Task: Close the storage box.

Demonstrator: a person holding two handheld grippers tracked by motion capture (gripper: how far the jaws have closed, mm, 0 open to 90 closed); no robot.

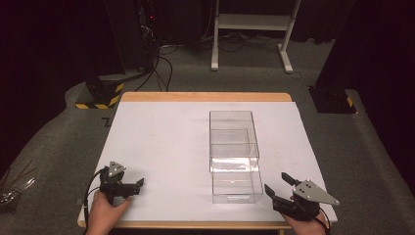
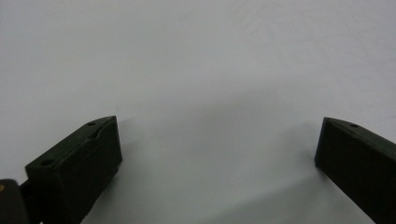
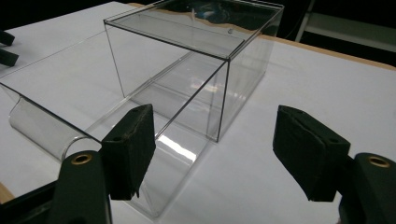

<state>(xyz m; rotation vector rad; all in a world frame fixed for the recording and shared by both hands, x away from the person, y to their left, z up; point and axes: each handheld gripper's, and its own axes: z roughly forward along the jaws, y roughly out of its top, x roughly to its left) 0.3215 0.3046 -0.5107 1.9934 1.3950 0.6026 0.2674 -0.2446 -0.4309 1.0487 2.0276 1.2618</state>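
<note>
A clear plastic box (image 1: 234, 132) stands on the white table top (image 1: 161, 147), right of centre. Its clear drawer (image 1: 236, 186) is pulled out toward the near edge. In the right gripper view the box (image 3: 196, 56) lies ahead and the drawer's curved front (image 3: 42, 126) is at the left. My right gripper (image 1: 275, 181) sits just right of the drawer, jaws apart with nothing between them (image 3: 212, 154). My left gripper (image 1: 139, 186) rests at the near left edge, well away from the box, and is open over bare white surface (image 2: 217, 140).
The table has a wooden rim (image 1: 205, 96) at the far side. Beyond it on the carpet are a black-and-yellow striped base (image 1: 100, 95), cables, a white frame's legs (image 1: 249, 44) and a dark base (image 1: 333, 100) at the right.
</note>
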